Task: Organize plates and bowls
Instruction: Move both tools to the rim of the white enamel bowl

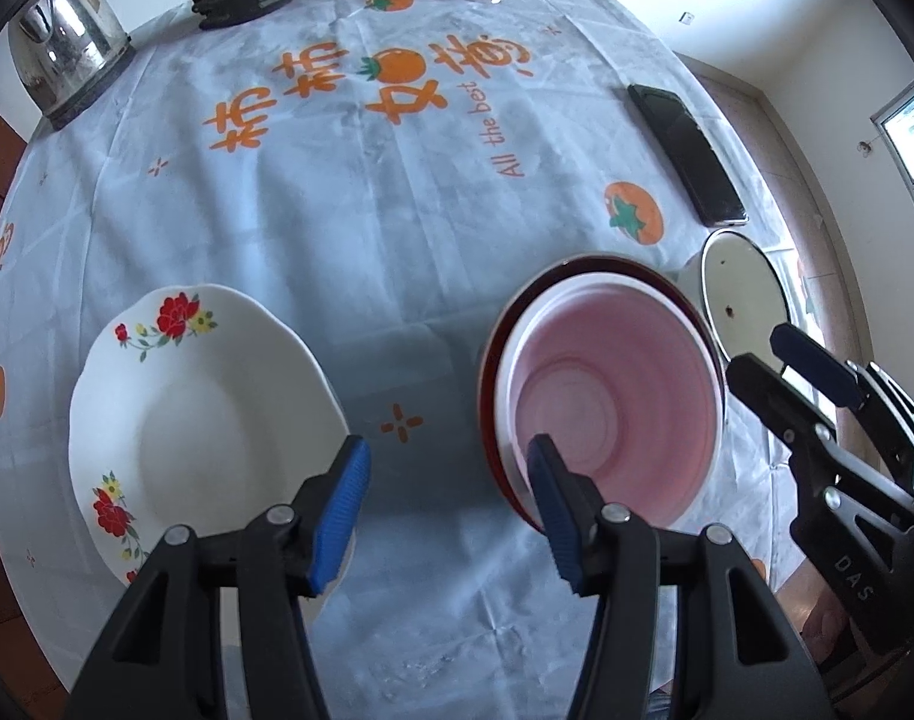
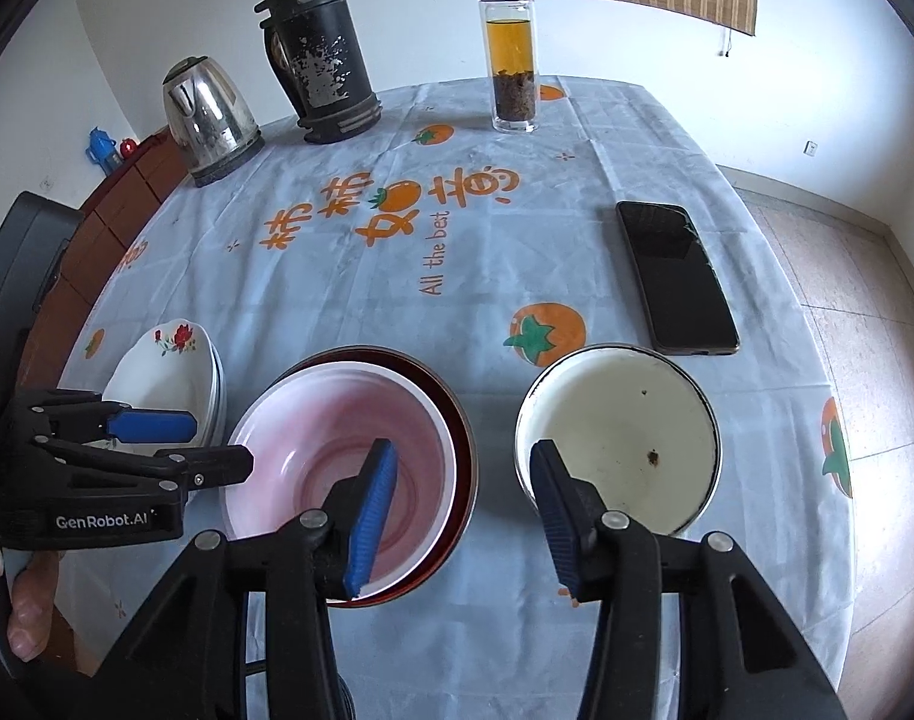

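The white floral-print ceramic plates (image 2: 175, 372), stacked near the table's left edge, sit just beside the left gripper (image 1: 448, 501), whose blue pads stand apart over bare cloth with nothing between them. To their right, near the front edge, a pink plastic bowl (image 2: 337, 450) nests inside a dark red bowl (image 2: 463, 450), whose rim shows around it. Further right, towards the front right corner, stands a round white enamel bowl with a dark rim (image 2: 625, 438), alone and apart from the nested pair.

The right gripper (image 2: 463, 510) hangs with its fingers spread and empty, one pad over the pink bowl's inside, the other at the enamel bowl's near-left rim, the gap between the two bowls lying under its middle. That is the relation the next move likely turns on: the enamel bowl lies just right of and beyond these fingers, nearer the right hand than the left, and probably belongs on the nested pair.

Behind, along the far edge, stand a steel kettle (image 2: 208, 120), a worn black thermos (image 2: 322, 54) and a glass tea bottle (image 2: 513, 54); a black phone (image 2: 676, 276) lies beyond the enamel bowl, near the right edge. None blocks the short path between the bowls.
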The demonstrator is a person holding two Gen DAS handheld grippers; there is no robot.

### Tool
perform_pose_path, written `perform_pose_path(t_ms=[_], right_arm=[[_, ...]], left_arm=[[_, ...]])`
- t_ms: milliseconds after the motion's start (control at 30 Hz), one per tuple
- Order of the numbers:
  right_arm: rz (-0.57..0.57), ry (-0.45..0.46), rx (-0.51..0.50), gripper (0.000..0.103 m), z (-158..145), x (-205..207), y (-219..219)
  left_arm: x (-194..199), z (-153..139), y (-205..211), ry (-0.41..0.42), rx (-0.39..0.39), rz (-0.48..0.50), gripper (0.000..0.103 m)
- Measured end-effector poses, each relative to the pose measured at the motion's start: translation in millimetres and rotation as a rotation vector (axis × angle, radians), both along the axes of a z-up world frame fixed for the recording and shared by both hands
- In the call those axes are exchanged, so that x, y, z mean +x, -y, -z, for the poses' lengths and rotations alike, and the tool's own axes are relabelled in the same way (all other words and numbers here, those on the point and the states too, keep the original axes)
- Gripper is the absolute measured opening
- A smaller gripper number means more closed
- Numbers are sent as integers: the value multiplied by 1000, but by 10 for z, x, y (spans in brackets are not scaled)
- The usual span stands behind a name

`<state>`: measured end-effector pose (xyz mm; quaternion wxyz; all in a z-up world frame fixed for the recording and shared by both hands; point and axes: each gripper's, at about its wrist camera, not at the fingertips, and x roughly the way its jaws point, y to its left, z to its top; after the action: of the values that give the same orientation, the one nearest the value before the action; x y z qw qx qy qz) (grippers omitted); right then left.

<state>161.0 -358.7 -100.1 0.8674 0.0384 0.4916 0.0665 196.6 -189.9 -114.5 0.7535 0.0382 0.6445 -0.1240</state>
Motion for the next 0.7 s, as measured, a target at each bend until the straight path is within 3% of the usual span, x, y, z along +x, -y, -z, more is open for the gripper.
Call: perform_pose_path(t_ms=[700], right_arm=[[82,6,51,49,-9,-227,391]], left_arm=[[-28,-286,347,67,12,80,55]])
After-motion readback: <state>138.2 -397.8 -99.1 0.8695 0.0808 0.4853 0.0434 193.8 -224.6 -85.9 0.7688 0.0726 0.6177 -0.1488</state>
